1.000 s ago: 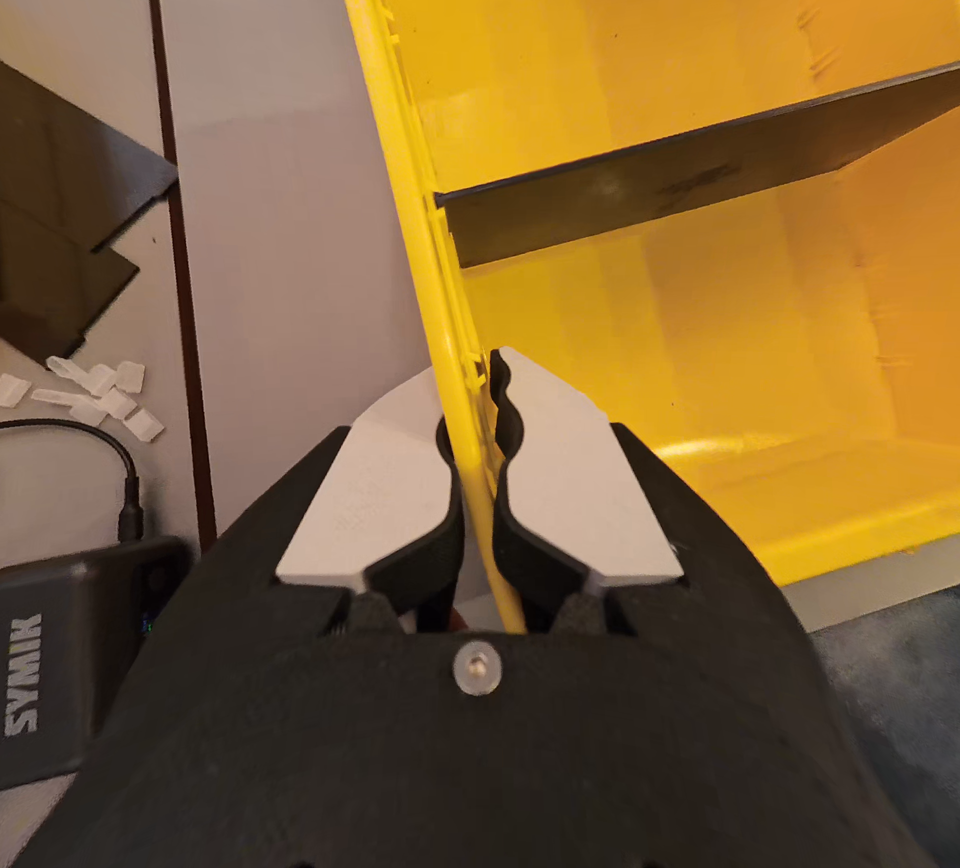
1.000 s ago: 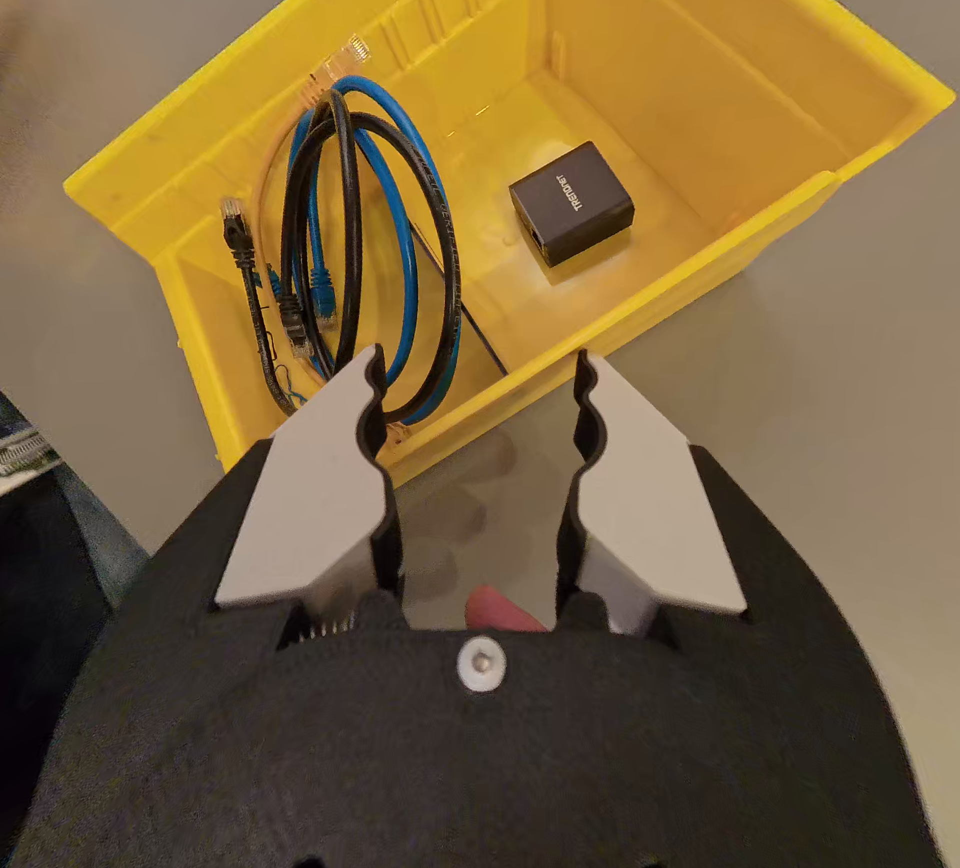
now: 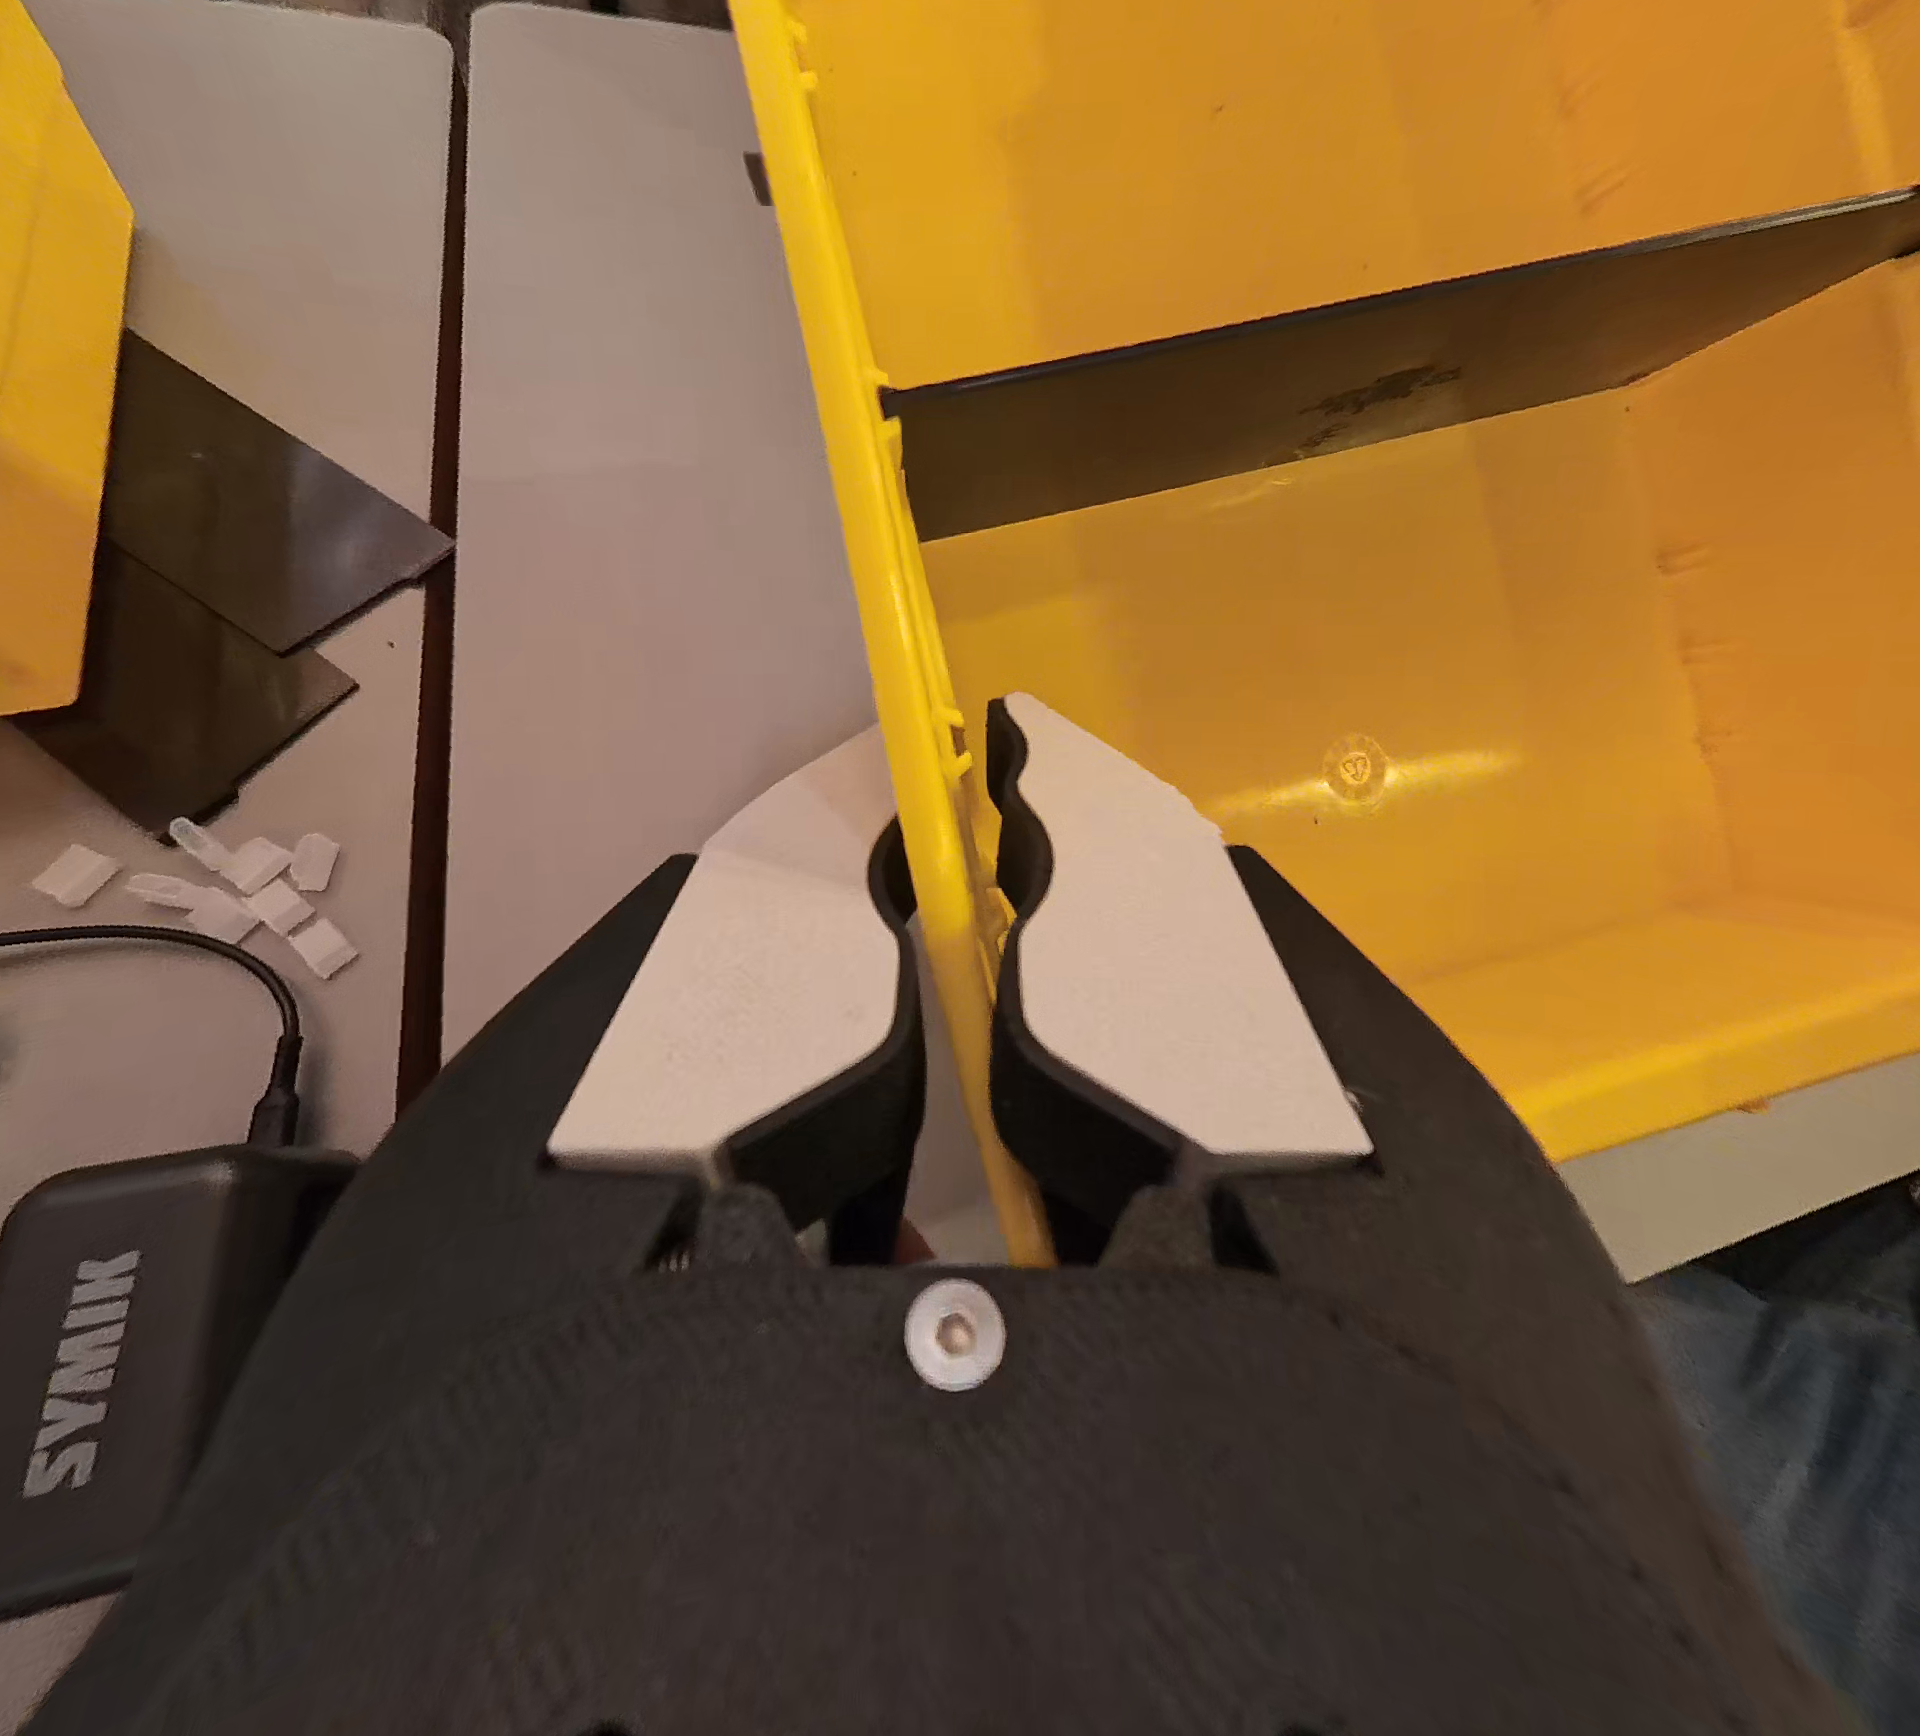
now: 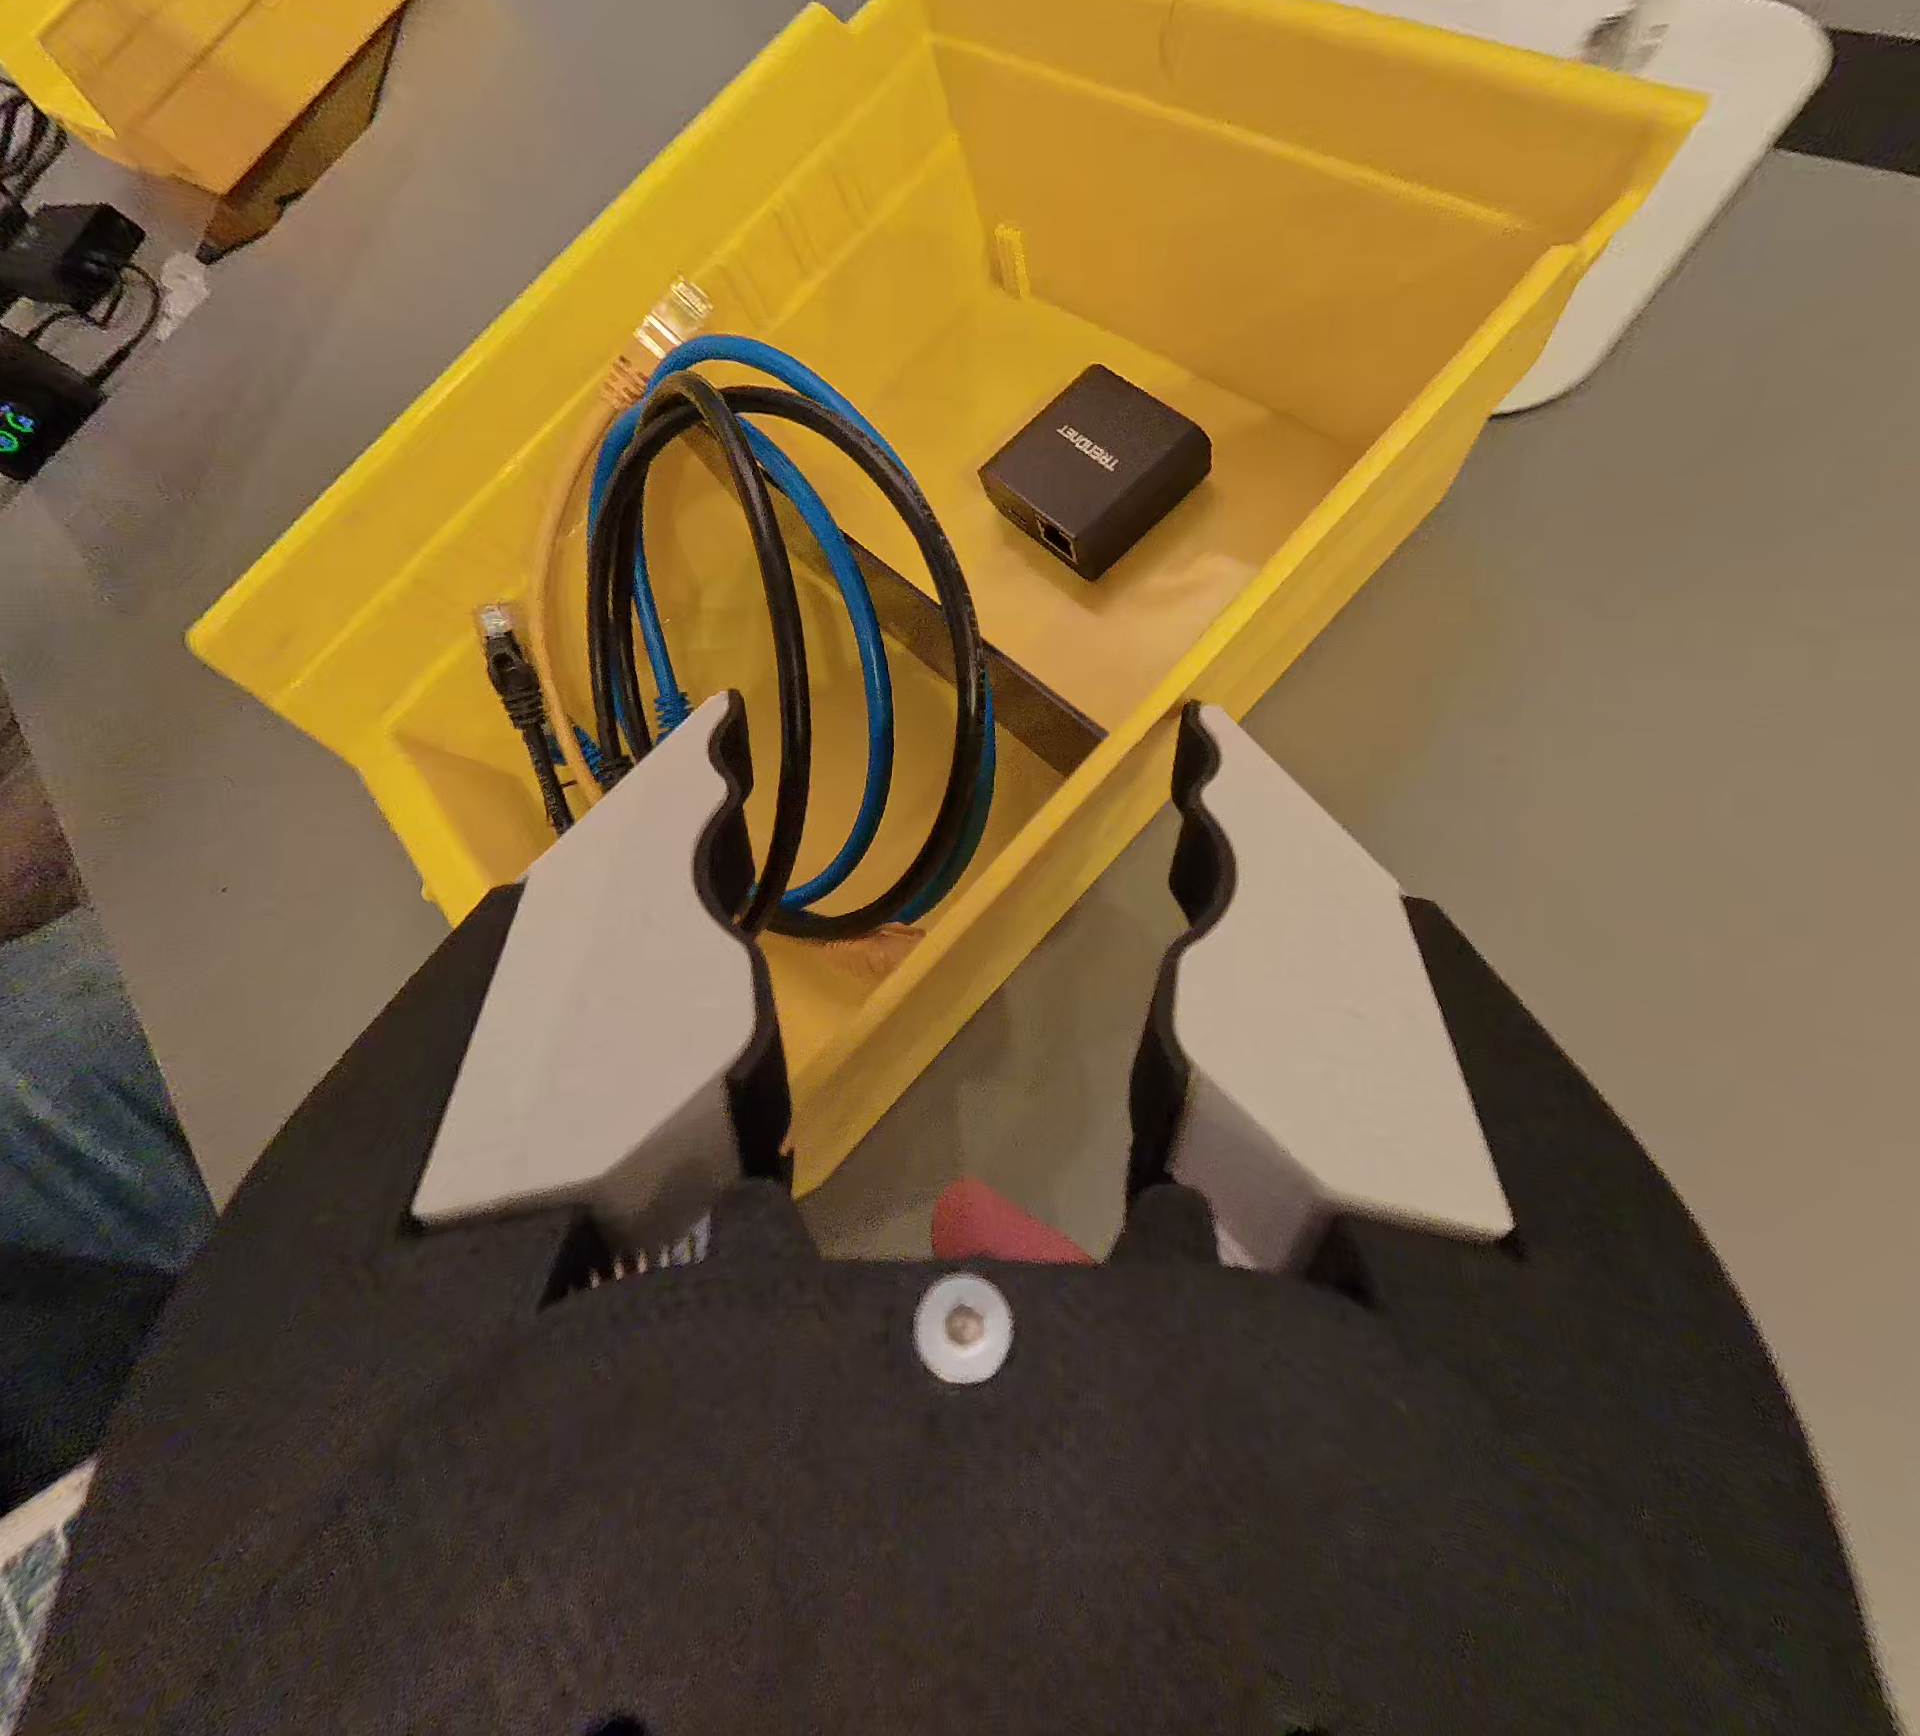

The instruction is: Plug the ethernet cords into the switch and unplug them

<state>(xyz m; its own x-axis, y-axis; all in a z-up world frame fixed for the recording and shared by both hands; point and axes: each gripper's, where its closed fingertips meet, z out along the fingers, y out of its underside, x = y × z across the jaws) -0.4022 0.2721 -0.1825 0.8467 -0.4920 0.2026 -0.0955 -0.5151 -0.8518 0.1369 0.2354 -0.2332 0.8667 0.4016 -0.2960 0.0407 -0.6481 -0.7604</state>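
Switch: small black box (image 4: 1096,471) lying flat on the floor of the far compartment of the yellow bin (image 4: 1299,55), one port facing the black divider (image 4: 997,678); nothing is plugged into it.
Ethernet cords: blue cord (image 4: 873,647), black cord (image 4: 935,564) and a pale orange cord (image 4: 556,543) stand coiled together in the near compartment, leaning toward the bin's left wall, connectors loose.
Bin: sits on the grey tabletop (image 4: 1662,751), its front lip toward the tabletop's near edge.
Left gripper: left gripper (image 3: 951,813) has its jaws closed on the bin's side wall (image 3: 831,336), one finger outside and one inside; the compartments seen in this view look empty.
Right gripper: right gripper (image 4: 961,741) hangs above the bin's near corner with jaws wide apart, holding nothing.
Step in hand: judged as the start, bracing the bin while the free gripper approaches the contents; no plugging done yet.
Next move calls for: lowering the open jaws into the near compartment and closing on one cord just behind its connector, then lining the clip up with the switch port.
Risk: the coils overlap, so pulling one cord may drag the others along.
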